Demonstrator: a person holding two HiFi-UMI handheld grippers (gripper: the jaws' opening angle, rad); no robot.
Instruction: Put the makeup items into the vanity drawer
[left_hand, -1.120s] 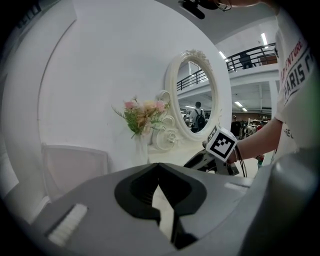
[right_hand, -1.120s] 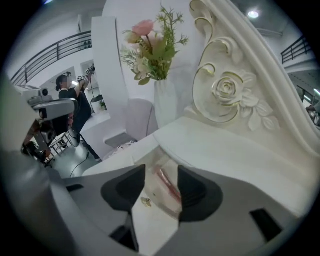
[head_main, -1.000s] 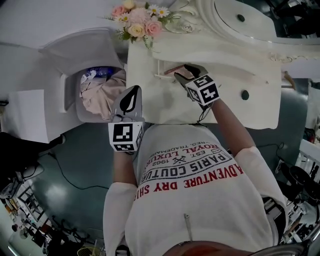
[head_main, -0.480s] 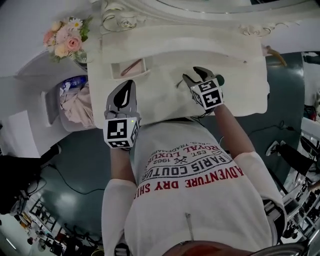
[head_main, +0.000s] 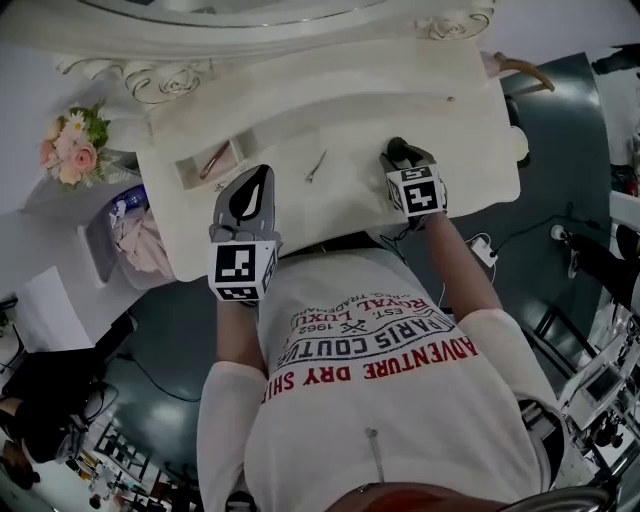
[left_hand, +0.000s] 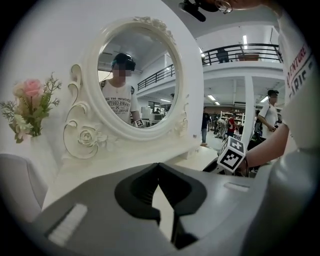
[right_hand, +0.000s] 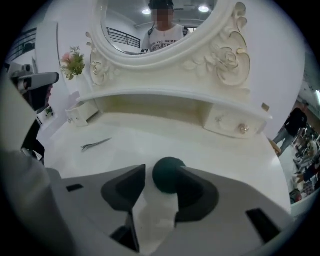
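Vanity table (head_main: 430, 105): white, carved, with an oval mirror (left_hand: 137, 75) at the back. Bare across most of the top.

Left gripper (head_main: 260, 178): jaws pressed together, tips touching, nothing between them. Held over the front edge of the table, left of centre, pointing toward the mirror.

Right gripper (head_main: 400, 152): jaws spread, set low over the table near the front edge, right of centre.

Dark green round item (right_hand: 170, 172): between the jaws of the right gripper, touching the right-hand jaw, with a gap on the side of the other jaw. Resting on the table as far as can be told.

Hair clip (head_main: 316, 166): slim, metallic, lying flat on the table between the two grippers and a little farther back. Touching neither.

Small drawer (head_main: 190, 172): at the back left of the table, pulled open. Well apart from both grippers.

Slim reddish item (head_main: 216, 158): lying inside the open drawer, kind not identifiable.

Second drawer (right_hand: 227, 125): at the back right under the mirror shelf, closed, with a round knob (right_hand: 243, 128).

Flower bunch (head_main: 68, 150): pink and cream, standing beyond the left end of the table.
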